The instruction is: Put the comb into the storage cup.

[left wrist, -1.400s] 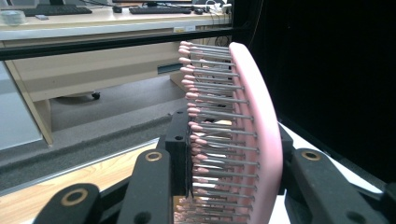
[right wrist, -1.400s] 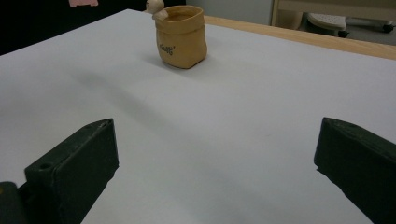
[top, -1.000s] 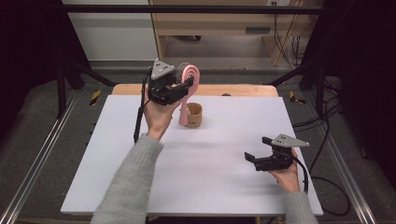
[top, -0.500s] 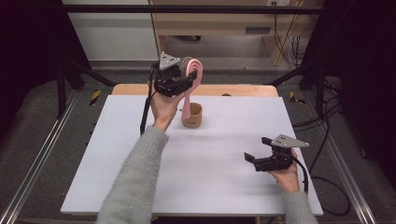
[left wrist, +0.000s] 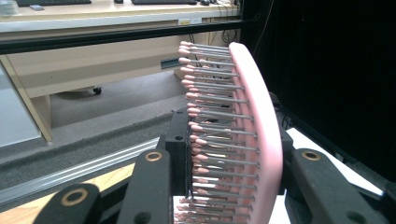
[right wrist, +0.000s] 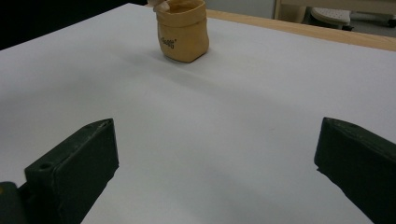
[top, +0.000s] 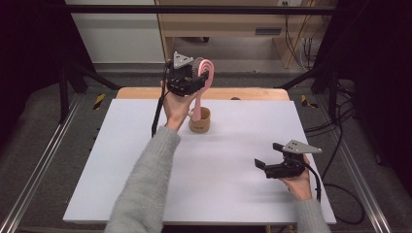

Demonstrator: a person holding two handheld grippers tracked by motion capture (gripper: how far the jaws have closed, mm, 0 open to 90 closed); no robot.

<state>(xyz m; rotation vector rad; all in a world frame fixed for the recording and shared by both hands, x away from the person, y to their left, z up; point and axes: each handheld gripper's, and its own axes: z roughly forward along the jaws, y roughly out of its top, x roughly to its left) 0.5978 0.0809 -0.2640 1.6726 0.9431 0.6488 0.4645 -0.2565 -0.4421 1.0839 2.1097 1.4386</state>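
Left hand-held gripper [top: 197, 80] clamps a pink hairbrush [top: 203, 80] by its bristled head, raised above the bench [top: 145, 145] — the handle hangs down into a small tan pouch [top: 199, 121] at the far side. Right hand-held gripper [top: 272, 165] rests low near the front edge, jaws spread wide — nothing between them.

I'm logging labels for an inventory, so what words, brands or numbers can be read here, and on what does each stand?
Dark print on the side of the small tan fabric pouch standing on the white table: a short word, too blurred to read.
Small label on the front edge of the beige desk behind the table: too small to read.
Pink bristle hairbrush clamped in the left gripper: no text visible.
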